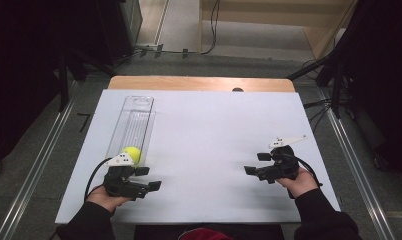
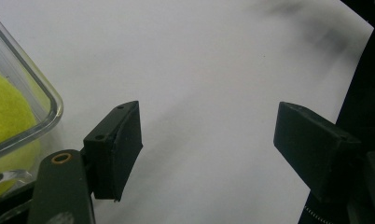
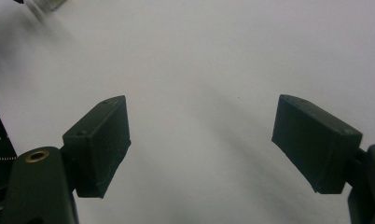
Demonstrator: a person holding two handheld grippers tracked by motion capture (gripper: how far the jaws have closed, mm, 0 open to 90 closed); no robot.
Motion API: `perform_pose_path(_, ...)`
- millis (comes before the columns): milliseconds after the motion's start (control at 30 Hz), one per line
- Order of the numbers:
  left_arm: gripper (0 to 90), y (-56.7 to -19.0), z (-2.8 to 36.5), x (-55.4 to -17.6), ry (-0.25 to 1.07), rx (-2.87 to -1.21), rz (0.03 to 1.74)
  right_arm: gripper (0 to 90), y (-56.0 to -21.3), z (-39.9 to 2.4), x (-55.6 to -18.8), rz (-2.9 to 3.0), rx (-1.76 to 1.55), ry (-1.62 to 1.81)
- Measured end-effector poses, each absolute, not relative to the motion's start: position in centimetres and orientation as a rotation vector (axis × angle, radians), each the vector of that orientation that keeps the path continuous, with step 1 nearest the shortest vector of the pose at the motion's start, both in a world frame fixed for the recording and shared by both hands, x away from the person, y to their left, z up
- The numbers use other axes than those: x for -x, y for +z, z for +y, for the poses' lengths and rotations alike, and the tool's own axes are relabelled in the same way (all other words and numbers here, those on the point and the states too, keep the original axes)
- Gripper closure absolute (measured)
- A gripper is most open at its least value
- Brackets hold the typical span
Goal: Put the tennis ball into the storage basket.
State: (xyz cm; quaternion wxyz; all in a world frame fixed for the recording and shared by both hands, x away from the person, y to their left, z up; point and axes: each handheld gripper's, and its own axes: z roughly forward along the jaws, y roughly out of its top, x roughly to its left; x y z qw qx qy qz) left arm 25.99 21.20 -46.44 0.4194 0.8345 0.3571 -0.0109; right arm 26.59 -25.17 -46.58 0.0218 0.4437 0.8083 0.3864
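Beside near end of clear tray (image 1: 131, 125), left tool (image 1: 148, 178) gapes empty; yellow ball (image 1: 132, 154) sits inside tray. Right tool (image 1: 255, 163), well right of tray, open, empty. Approach ball from above tray, avoiding wall.

Both grippers low — left gripper (image 1: 148, 179), right gripper (image 1: 255, 163) (jaws apart).

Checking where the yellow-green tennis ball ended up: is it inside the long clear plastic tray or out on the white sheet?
Inside. The yellow-green tennis ball sits at the near end of the long clear plastic tray; the left gripper view shows it behind the tray's wall.
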Motion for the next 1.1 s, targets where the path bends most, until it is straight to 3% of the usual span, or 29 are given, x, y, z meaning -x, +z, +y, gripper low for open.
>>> perform_pose_path(1100, 24.5, -46.5, 21.3, -26.1, -0.024, -2.099, 0.9, 17.1, -47.8, -27.5, -25.1, 2.469, -1.422, 1.156)
